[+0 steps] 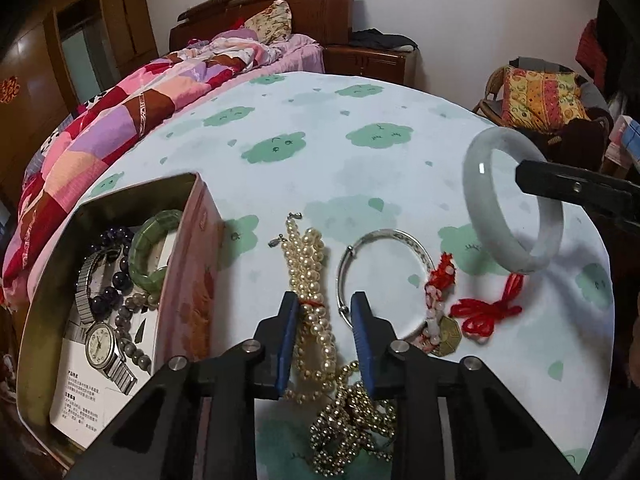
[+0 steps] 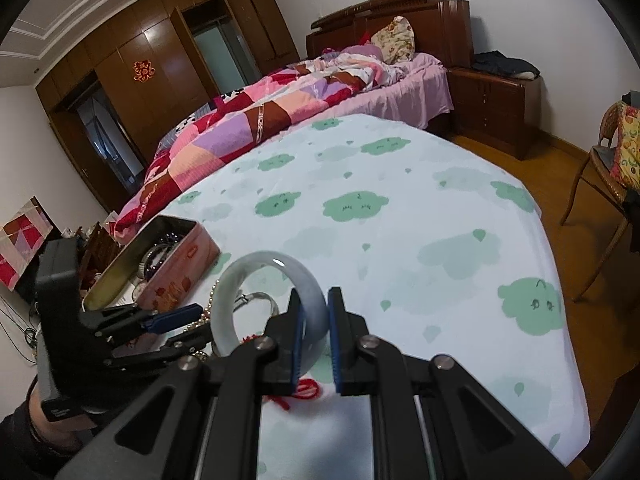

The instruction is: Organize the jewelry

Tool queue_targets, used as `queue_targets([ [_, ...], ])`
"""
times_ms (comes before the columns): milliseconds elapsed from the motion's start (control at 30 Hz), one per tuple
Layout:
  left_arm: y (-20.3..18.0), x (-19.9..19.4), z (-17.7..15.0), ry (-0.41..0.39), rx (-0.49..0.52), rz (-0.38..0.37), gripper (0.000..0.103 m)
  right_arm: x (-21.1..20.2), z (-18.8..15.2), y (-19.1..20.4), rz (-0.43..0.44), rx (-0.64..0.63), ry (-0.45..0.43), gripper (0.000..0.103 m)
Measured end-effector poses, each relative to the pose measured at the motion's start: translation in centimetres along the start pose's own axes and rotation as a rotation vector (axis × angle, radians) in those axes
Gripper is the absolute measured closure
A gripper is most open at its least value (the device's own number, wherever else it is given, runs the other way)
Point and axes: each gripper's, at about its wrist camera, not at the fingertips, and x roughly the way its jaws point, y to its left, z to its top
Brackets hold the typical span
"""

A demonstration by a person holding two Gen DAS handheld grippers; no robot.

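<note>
Over cloud-print bedding, right tool [image 2: 313,336] clamps a pale jade bangle [image 1: 514,200]; left tool [image 1: 325,336] straddles cream pearls [image 1: 310,280], unclamped.

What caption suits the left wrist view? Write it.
Left gripper straddles pearl necklace; right gripper lifts pale jade bangle.

We see the right gripper [image 2: 314,312] clamped on a pale jade bangle [image 2: 256,300], held upright above the cloud-print tablecloth [image 2: 440,220]. At left, the left gripper [image 2: 176,324] reaches toward a pearl strand [image 2: 208,312]. Behind it sits an open pink tin [image 2: 180,268] with jewelry inside. Red cord [image 2: 304,392] lies below the bangle.
</note>
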Motion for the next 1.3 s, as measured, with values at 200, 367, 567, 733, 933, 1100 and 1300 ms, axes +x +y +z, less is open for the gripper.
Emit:
queue_targets([
  [200,0.4,-0.4,-0.1,-0.018,0.002,0.006,0.102,0.5,-0.2,0.4,0.006,-0.006,0.009,0.089],
  [367,0.9,-1.9,0.1,-0.057,-0.005,0.004,0.103,0.6,-0.3,0.5,0.009,-0.01,0.014,0.089],
  [567,1.4,-2.0,0.8,-0.09,-0.031,0.032,0.103,0.9,-0.4,0.7,0.01,-0.014,0.022,0.089],
  [733,1.1,-1.0,1.2,-0.064,-0.032,0.001,0.103,1.1,-0.6,0.6,0.007,-0.014,0.027,0.089],
  [933,0.5,-0.4,1.3,-0.049,-0.023,-0.008,0.103,1.2,-0.6,0.2,-0.003,-0.005,0.027,0.089],
  [1100,0.2,-0.8,1.4,-0.06,-0.006,-0.016,0.102,1.2,-0.6,0.2,-0.002,-0.007,0.03,0.089],
  [1300,0.0,0.1,1.7,-0.037,0.007,-0.011,0.102,1.4,-0.8,0.3,0.002,-0.012,0.038,0.089],
])
